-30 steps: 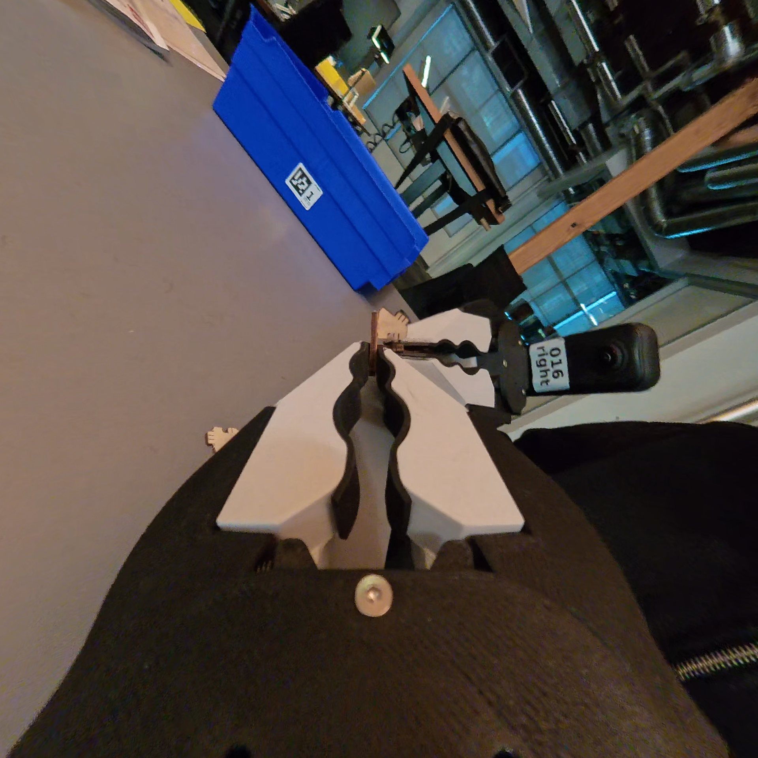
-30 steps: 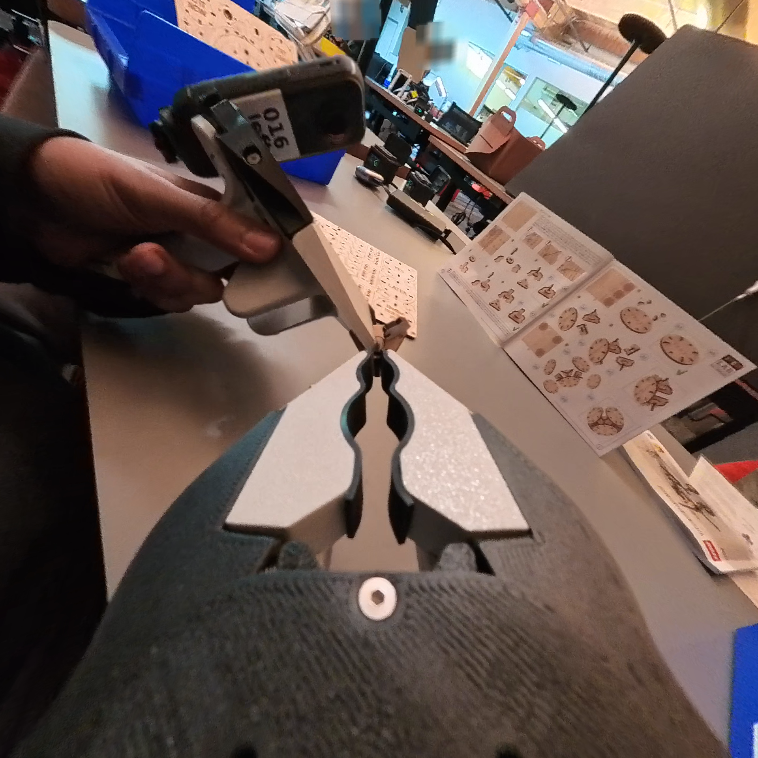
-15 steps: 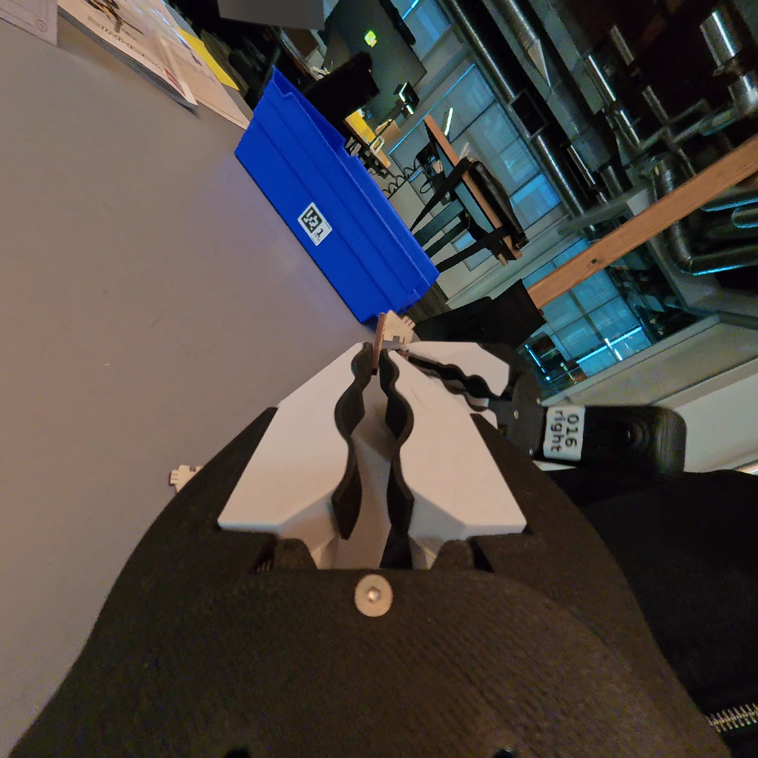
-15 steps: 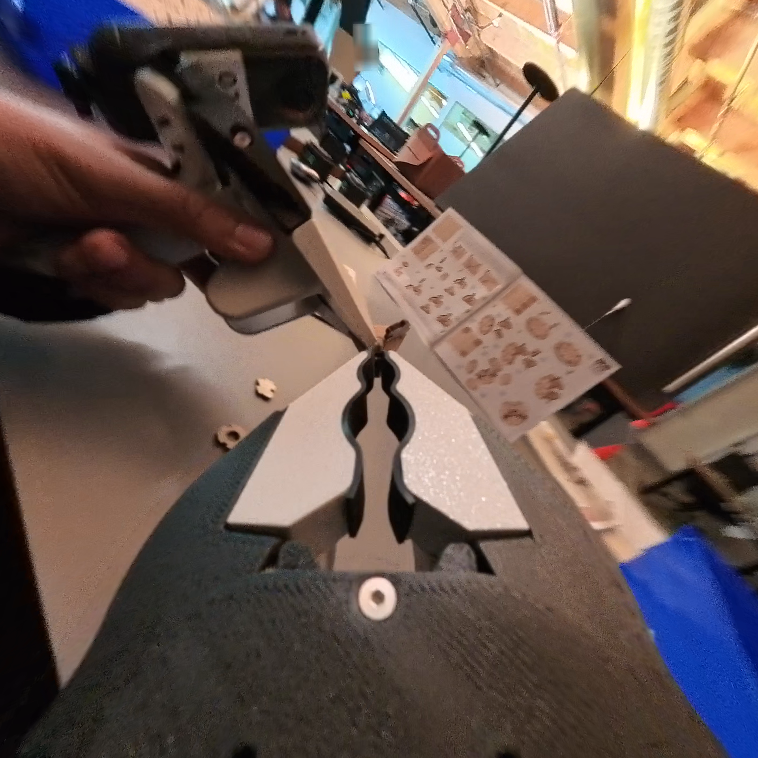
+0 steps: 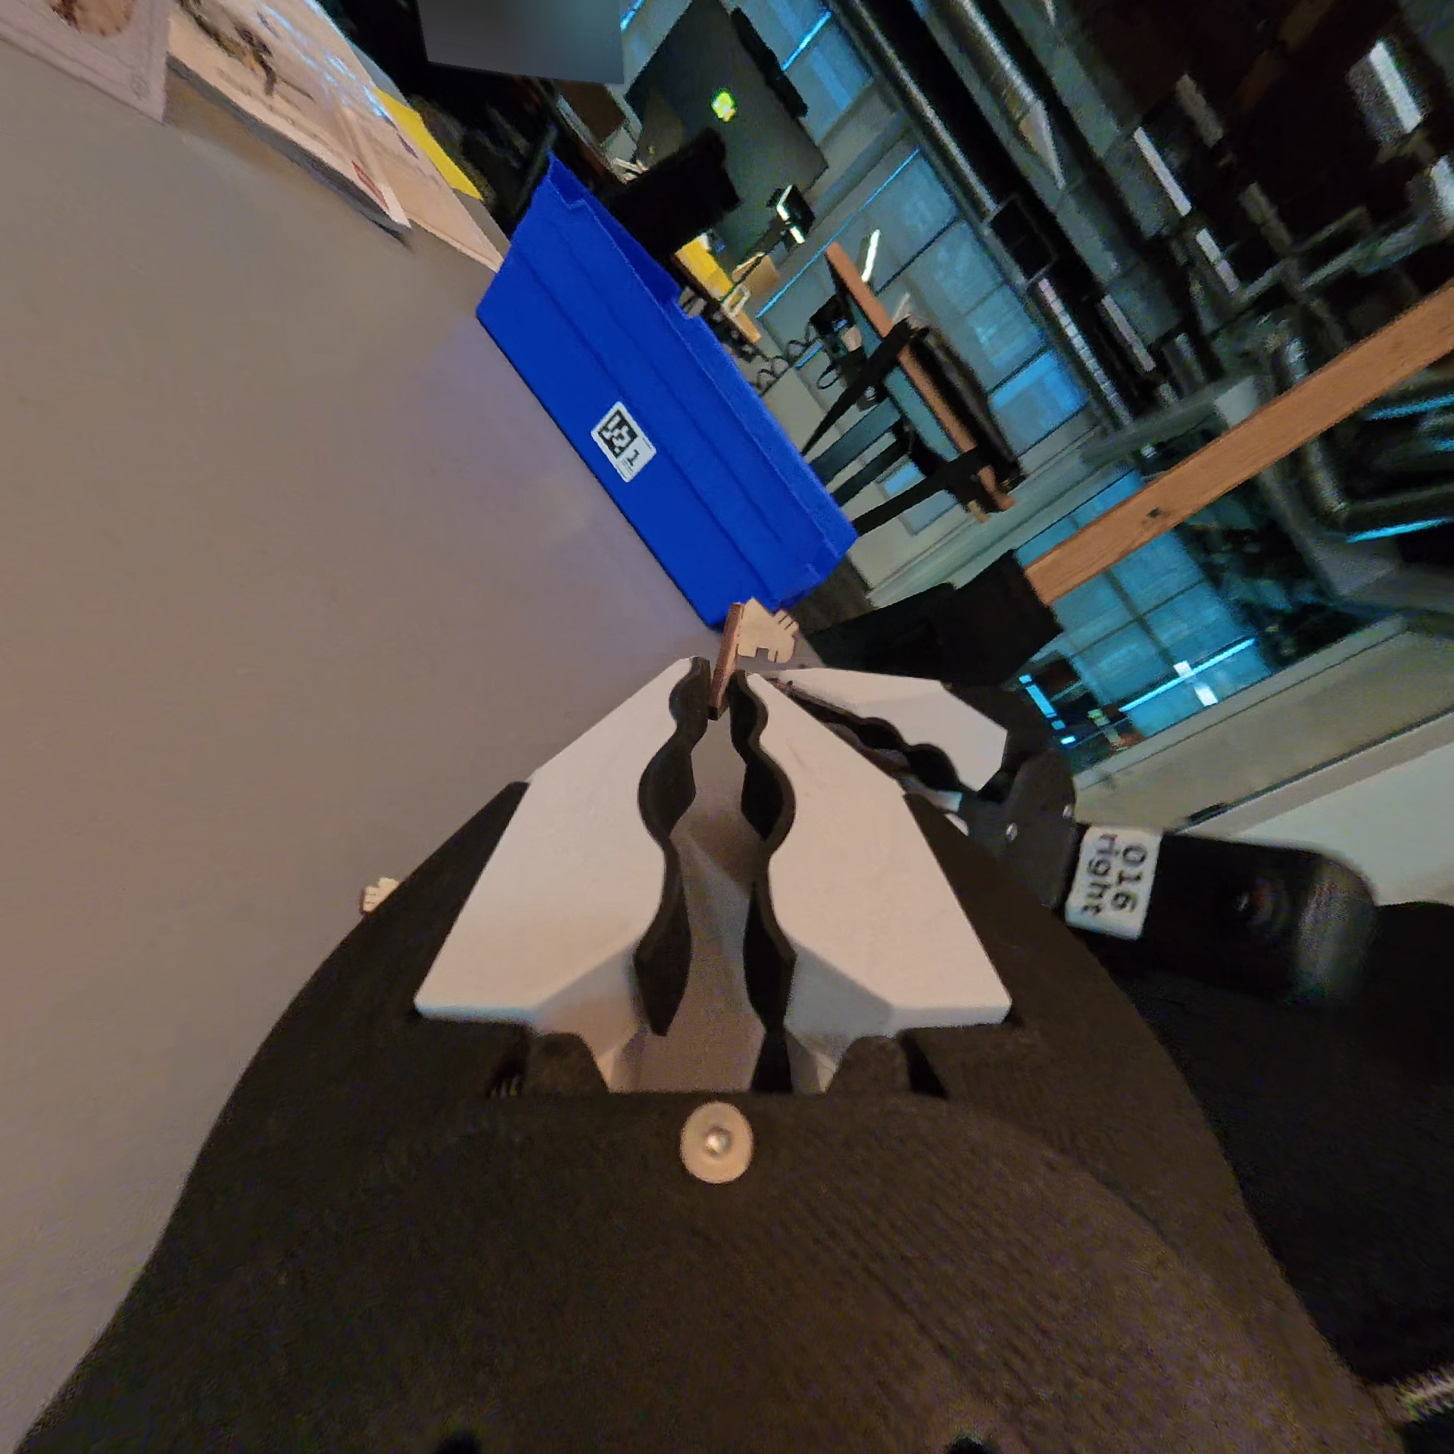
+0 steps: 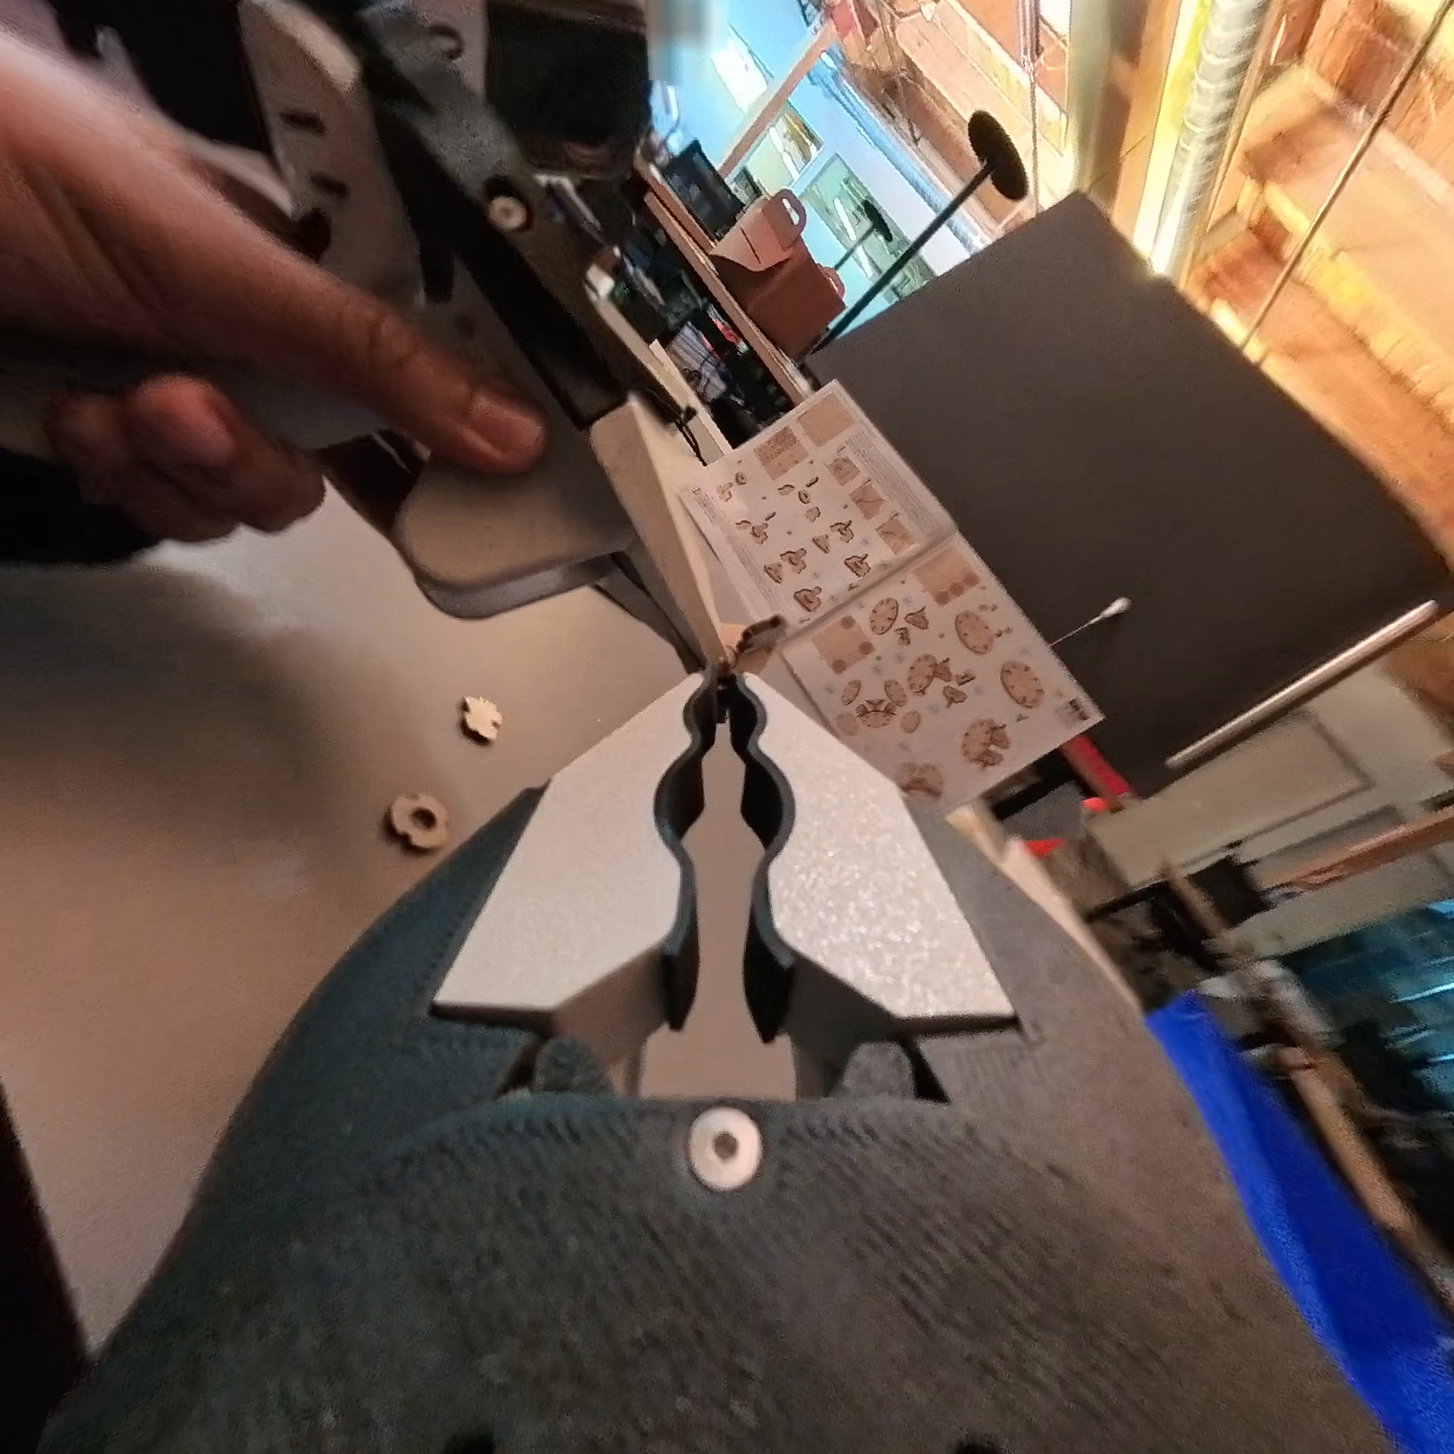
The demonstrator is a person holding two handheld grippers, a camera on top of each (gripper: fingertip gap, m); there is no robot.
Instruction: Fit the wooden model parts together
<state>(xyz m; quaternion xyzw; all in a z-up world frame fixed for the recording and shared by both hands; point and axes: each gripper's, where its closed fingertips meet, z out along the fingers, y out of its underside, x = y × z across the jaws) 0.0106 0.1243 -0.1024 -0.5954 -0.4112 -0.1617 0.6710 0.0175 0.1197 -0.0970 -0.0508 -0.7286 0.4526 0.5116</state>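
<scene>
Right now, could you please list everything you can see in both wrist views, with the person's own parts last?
Table: one, grey, under everything.
Blue bin: one, at the table's far edge in the left wrist view, with a square printed tag.
Instruction sheet: one, white with tan drawings, open on the table beyond the tool tips.
Booklets: a few, pale, by the table edge.
Loose wooden pieces: two, tan, on the table left of the right tool; the second has a hole.
Flat wooden piece: one, brown-edged, pinched in the left tool.
Notched wooden piece: one, pale, at both tools' tips; its holder is unclear.
Hand: one, gripping the left tool's handle.
Left tool: shut on the flat piece.
Right tool: shut, tips meeting the left tool's.
</scene>
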